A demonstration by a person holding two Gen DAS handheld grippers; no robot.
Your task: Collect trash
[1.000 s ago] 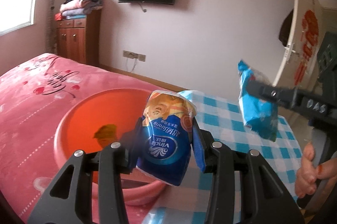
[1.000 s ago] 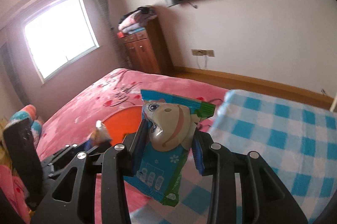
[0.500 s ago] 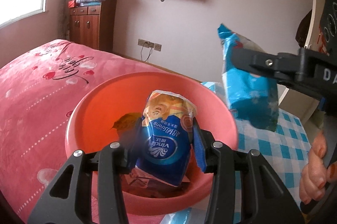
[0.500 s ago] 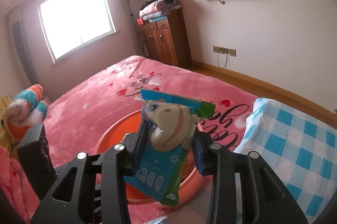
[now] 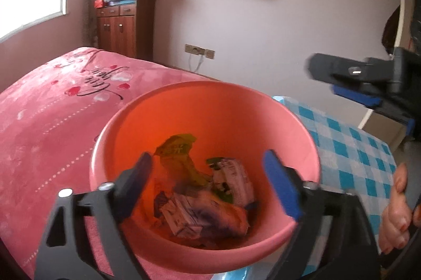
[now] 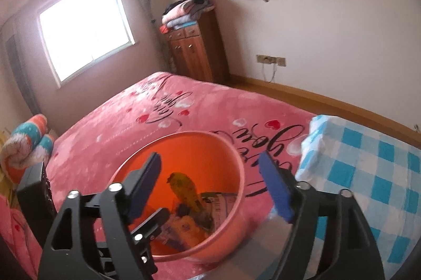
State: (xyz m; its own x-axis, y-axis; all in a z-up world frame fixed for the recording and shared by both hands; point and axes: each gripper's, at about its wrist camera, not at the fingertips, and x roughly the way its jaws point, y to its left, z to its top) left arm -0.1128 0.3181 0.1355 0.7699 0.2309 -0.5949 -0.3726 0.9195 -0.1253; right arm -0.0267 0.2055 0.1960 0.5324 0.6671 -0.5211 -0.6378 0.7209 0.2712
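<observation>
Pink bed (image 5: 47, 127): wrappers (image 5: 205, 198) in basin (image 5: 210, 101) below opening, empty left claw (image 5: 208, 182).

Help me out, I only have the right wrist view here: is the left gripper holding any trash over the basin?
Observer: No. In the left wrist view the left gripper is over the pink basin, its jaws opening with nothing between them.
Operator: What lies in the basin? My own fingers block most of it.
Observer: A yellow-green wrapper, a white printed packet beside it, and crumpled packets nearer the camera.
Operator: And my gripper, seen from outside?
Observer: The right gripper shows at the right, above the checked cloth, jaws opening and empty. A hand shows at the lower right.
</observation>
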